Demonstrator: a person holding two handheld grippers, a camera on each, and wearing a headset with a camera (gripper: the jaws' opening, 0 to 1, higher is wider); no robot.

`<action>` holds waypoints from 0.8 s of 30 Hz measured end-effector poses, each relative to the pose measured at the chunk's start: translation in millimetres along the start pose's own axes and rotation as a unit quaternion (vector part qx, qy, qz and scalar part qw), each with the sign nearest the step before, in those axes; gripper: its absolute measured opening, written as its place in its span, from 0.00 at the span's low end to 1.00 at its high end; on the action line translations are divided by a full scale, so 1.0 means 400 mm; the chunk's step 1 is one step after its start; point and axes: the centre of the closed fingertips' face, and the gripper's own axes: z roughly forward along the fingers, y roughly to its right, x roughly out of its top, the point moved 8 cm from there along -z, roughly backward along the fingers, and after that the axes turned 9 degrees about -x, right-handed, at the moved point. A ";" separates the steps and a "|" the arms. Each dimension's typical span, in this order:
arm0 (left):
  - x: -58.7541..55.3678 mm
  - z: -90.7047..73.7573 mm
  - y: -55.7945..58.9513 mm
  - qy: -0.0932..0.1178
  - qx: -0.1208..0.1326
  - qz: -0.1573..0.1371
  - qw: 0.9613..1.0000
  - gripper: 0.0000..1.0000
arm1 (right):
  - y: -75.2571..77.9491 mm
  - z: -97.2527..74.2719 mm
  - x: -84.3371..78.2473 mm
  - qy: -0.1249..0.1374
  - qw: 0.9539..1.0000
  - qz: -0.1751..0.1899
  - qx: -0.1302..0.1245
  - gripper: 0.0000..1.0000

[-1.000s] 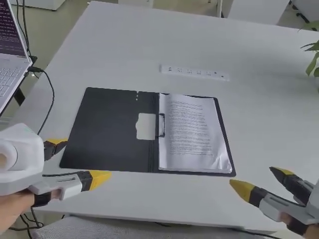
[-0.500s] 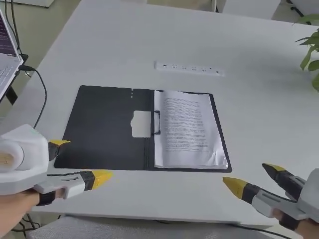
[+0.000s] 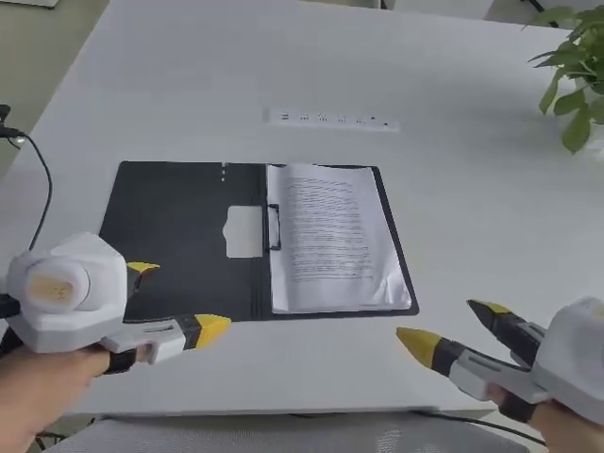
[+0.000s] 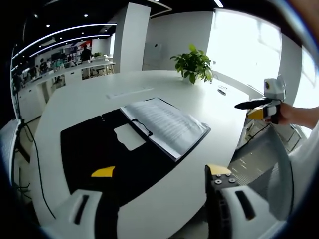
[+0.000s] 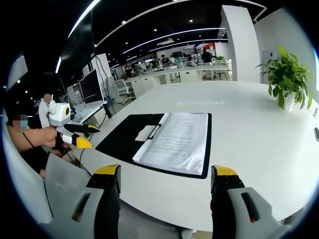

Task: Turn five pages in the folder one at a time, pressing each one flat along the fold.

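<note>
Two grippers: both held over the near edge of the table (image 3: pixel 472 189), well apart from each other.
Left gripper (image 3: pixel 177 298): yellow-tipped fingers (image 3: pixel 209 327) spread apart, gripping nothing, by the folder's near left corner.
Right gripper (image 3: pixel 447 322): fingers likewise spread and empty, near the folder's near right corner, not touching it.
Folder (image 3: pixel 179 236): lies open and flat mid-table; black inner cover at left.
Pages (image 3: pixel 330 236): printed stack at right, held by a clip (image 3: pixel 274 226) at the fold.
Power strip (image 3: pixel 330 119): white, on the table beyond the folder.
</note>
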 end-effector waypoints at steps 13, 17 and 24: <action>0.070 0.190 0.047 -0.004 -0.040 0.027 0.999 0.67 | 0.009 0.002 -0.018 -0.004 1.000 0.012 0.001 0.72; 0.086 0.263 0.064 -0.005 -0.051 0.028 0.998 0.67 | 0.008 0.004 -0.029 -0.004 1.000 0.016 0.006 0.72; 0.097 0.385 0.085 -0.012 -0.054 0.038 0.998 0.68 | 0.010 0.007 -0.034 -0.005 1.000 0.022 0.011 0.72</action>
